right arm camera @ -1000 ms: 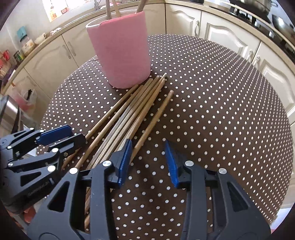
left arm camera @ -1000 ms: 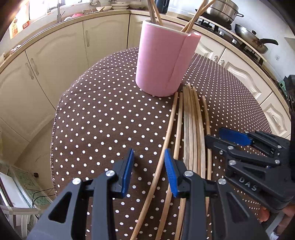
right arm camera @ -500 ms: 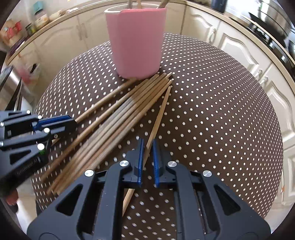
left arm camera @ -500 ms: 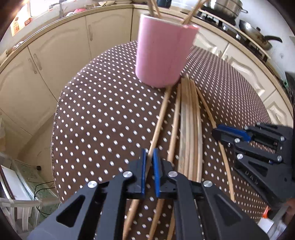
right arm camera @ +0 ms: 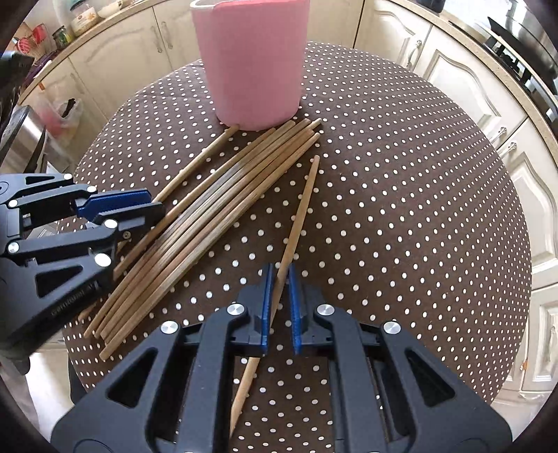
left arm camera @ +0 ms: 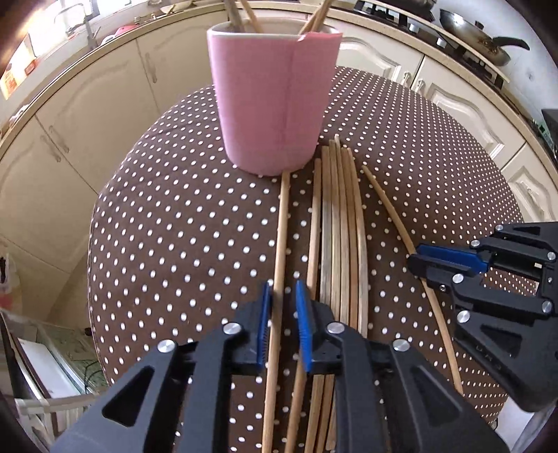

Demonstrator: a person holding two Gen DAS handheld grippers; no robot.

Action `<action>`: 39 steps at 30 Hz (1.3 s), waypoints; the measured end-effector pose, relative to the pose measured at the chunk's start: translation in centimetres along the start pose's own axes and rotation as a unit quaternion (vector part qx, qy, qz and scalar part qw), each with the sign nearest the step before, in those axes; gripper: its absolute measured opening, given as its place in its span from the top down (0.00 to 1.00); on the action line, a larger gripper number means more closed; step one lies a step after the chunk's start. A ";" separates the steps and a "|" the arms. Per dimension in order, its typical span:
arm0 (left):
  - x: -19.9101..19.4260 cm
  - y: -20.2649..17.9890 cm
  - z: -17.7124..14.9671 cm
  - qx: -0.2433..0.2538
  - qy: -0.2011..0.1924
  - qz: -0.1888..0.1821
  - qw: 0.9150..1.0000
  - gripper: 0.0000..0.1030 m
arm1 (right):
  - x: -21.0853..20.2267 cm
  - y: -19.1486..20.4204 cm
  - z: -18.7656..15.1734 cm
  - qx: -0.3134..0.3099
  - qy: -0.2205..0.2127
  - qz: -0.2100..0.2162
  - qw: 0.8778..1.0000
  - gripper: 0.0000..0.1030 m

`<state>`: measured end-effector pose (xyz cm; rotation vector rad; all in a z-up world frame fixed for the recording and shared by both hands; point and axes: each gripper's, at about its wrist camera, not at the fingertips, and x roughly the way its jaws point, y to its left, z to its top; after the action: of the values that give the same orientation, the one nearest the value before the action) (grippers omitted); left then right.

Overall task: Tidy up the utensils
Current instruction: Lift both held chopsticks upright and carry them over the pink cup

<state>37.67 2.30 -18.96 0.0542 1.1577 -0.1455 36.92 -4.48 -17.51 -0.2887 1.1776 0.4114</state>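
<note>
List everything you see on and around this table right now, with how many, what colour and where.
holder: one, pink, upright at the far side of the table
standing chopsticks: about four, wooden, in the holder
bundle: about six chopsticks, wooden, lying side by side in front of the holder
leftmost chopstick: one, wooden, lying apart from the bundle
rightmost chopstick: one, wooden, lying apart and angled
tablecloth: one, brown with white dots
cabinets: a row, cream, behind the table
pan: one, dark, on the stove
left gripper: black with blue pads, jaws opening around the leftmost chopstick
right gripper: same colours, shut on the rightmost chopstick
</note>
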 end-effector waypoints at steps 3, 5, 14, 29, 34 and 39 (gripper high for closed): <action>0.4 -0.6 0.9 0.012 0.002 0.008 1.000 0.85 | 0.2 0.2 0.6 -0.003 0.000 -0.001 1.000 0.90; 0.5 -0.9 1.2 0.014 0.001 0.013 1.000 0.90 | 0.3 0.3 0.7 -0.005 -0.006 0.000 1.000 0.91; 0.1 0.3 0.0 -0.011 -0.033 -0.014 0.999 0.95 | -0.6 -0.9 -1.8 0.022 -0.053 0.031 0.998 0.93; -6.6 1.3 -3.4 -0.045 -0.176 -0.030 0.983 0.95 | -6.5 -4.5 -5.9 0.066 -0.161 0.086 0.981 0.94; -10.2 1.0 -4.8 -0.041 -0.230 -0.029 0.972 0.95 | -9.3 -4.5 -7.4 0.074 -0.213 0.102 0.969 0.94; -12.6 0.0 -5.0 -0.033 -0.261 -0.045 0.964 0.95 | -11.9 -4.1 -8.1 0.071 -0.256 0.115 0.957 0.94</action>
<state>28.20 4.01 -9.42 -0.0931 0.6361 -0.1884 28.23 -13.51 -9.34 0.0828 0.7247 0.5621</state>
